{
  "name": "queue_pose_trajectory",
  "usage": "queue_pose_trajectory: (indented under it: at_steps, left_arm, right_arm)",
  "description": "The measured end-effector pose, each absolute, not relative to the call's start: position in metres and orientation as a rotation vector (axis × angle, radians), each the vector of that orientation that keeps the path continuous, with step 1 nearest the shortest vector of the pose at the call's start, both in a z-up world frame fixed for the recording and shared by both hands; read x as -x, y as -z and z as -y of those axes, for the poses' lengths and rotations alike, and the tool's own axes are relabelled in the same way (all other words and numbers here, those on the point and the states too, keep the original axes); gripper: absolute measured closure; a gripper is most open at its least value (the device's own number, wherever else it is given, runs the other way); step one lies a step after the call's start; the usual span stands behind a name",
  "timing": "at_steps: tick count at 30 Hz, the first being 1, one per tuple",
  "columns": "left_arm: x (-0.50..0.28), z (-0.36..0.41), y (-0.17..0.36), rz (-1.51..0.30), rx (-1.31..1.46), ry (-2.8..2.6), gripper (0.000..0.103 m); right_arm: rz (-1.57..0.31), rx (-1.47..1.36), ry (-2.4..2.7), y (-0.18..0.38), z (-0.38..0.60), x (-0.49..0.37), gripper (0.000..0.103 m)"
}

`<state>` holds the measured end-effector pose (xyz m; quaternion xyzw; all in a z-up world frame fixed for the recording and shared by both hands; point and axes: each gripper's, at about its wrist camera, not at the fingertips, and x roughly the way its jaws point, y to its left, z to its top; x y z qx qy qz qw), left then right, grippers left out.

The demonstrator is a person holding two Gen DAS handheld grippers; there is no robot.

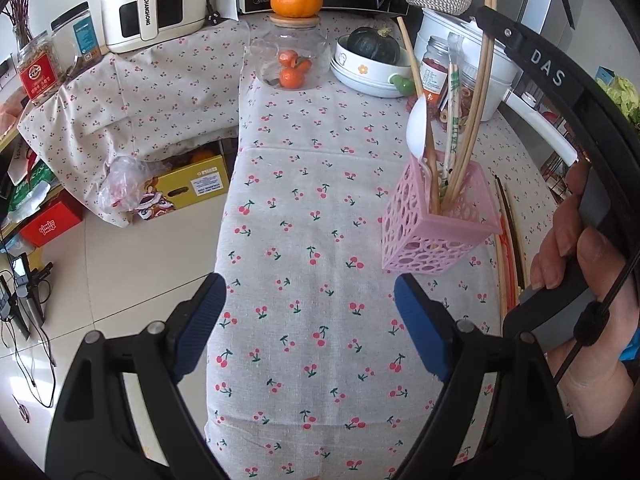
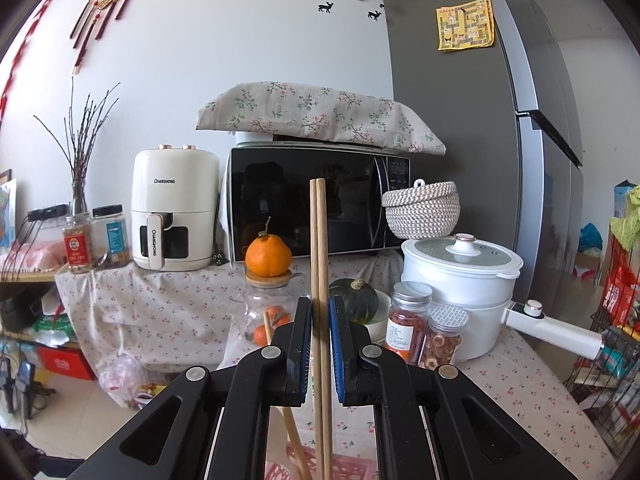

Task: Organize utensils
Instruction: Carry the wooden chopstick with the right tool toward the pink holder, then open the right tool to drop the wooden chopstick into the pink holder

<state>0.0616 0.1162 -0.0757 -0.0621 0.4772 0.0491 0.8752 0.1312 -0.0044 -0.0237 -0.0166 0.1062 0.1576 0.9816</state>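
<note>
A pink perforated utensil basket [image 1: 434, 216] stands on the cherry-print tablecloth [image 1: 304, 240]. It holds a white spoon [image 1: 418, 128], wrapped chopsticks [image 1: 452, 120] and wooden chopsticks [image 1: 478, 92]. My left gripper [image 1: 308, 320] is open and empty, low over the cloth, left of and nearer than the basket. My right gripper [image 2: 320, 344] is shut on a pair of wooden chopsticks [image 2: 319, 240], held upright with their lower ends over the pink basket [image 2: 316, 466]. Its black body [image 1: 560, 92] shows above the basket in the left wrist view. More chopsticks [image 1: 508, 248] lie on the cloth right of the basket.
At the back stand a glass jar of oranges [image 1: 290, 64], a bowl with a dark squash [image 1: 372, 60], spice jars [image 2: 424, 332], a white pot [image 2: 460, 284], a microwave [image 2: 316, 200] and an air fryer [image 2: 172, 212]. The table's left edge drops to the floor [image 1: 132, 280].
</note>
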Motion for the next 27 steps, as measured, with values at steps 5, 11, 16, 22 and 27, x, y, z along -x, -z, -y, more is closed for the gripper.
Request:
queue_pose_trajectory:
  at_steps: [5, 11, 16, 22, 27]
  left_arm:
    - [-0.061, -0.115, 0.075, -0.996, 0.126, -0.1, 0.017]
    - [-0.06, -0.111, 0.072, -0.991, 0.123, -0.095, 0.017]
    - [-0.06, -0.104, 0.068, -0.98, 0.115, -0.092, 0.017]
    - [-0.06, -0.089, 0.066, -0.976, 0.084, -0.079, 0.017]
    - [-0.062, -0.075, 0.066, -0.977, 0.056, -0.067, 0.017]
  right_arm:
    - [-0.247, 0.041, -0.315, 0.018, 0.007, -0.124, 0.068]
    - [-0.314, 0.04, -0.303, 0.007, 0.017, -0.121, 0.053]
    - [-0.389, 0.029, -0.271, -0.003, 0.035, -0.117, 0.032]
    - [-0.492, 0.044, -0.221, -0.006, 0.06, -0.117, 0.021]
    - [-0.568, 0.031, -0.19, 0.0, 0.082, -0.12, 0.017]
